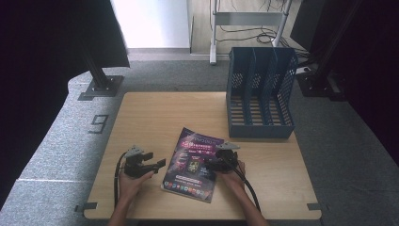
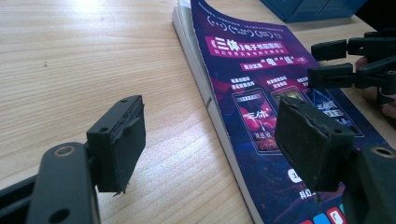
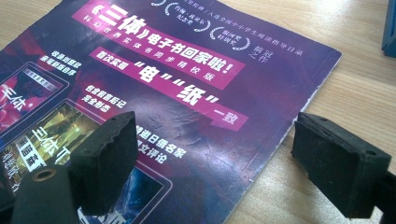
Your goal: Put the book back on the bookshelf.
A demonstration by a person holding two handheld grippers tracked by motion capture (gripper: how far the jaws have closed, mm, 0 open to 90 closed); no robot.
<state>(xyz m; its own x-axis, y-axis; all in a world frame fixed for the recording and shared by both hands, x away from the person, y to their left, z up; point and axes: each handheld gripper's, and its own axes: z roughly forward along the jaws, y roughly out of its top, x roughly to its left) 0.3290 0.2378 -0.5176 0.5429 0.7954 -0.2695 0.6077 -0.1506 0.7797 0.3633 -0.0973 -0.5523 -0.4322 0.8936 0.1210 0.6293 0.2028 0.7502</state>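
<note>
between the two gaping claws, left gripper [image 1: 159,164] and right gripper [image 1: 210,163], lies the purple magazine [image 1: 194,164], ungripped.

Both forearms come in bare, with no sleeve at the wrist. The left gripper [image 1: 151,165] is black plastic with a small grey three-cornered plate on top and a black cable looping off its near left side. The right gripper [image 1: 212,162] is built the same, its black cable trailing near and right along the forearm. Each has two flat black arms with round screw holes, ending in blocky black rubber pads [image 2: 117,142] whose edges are rough and frayed.
</note>
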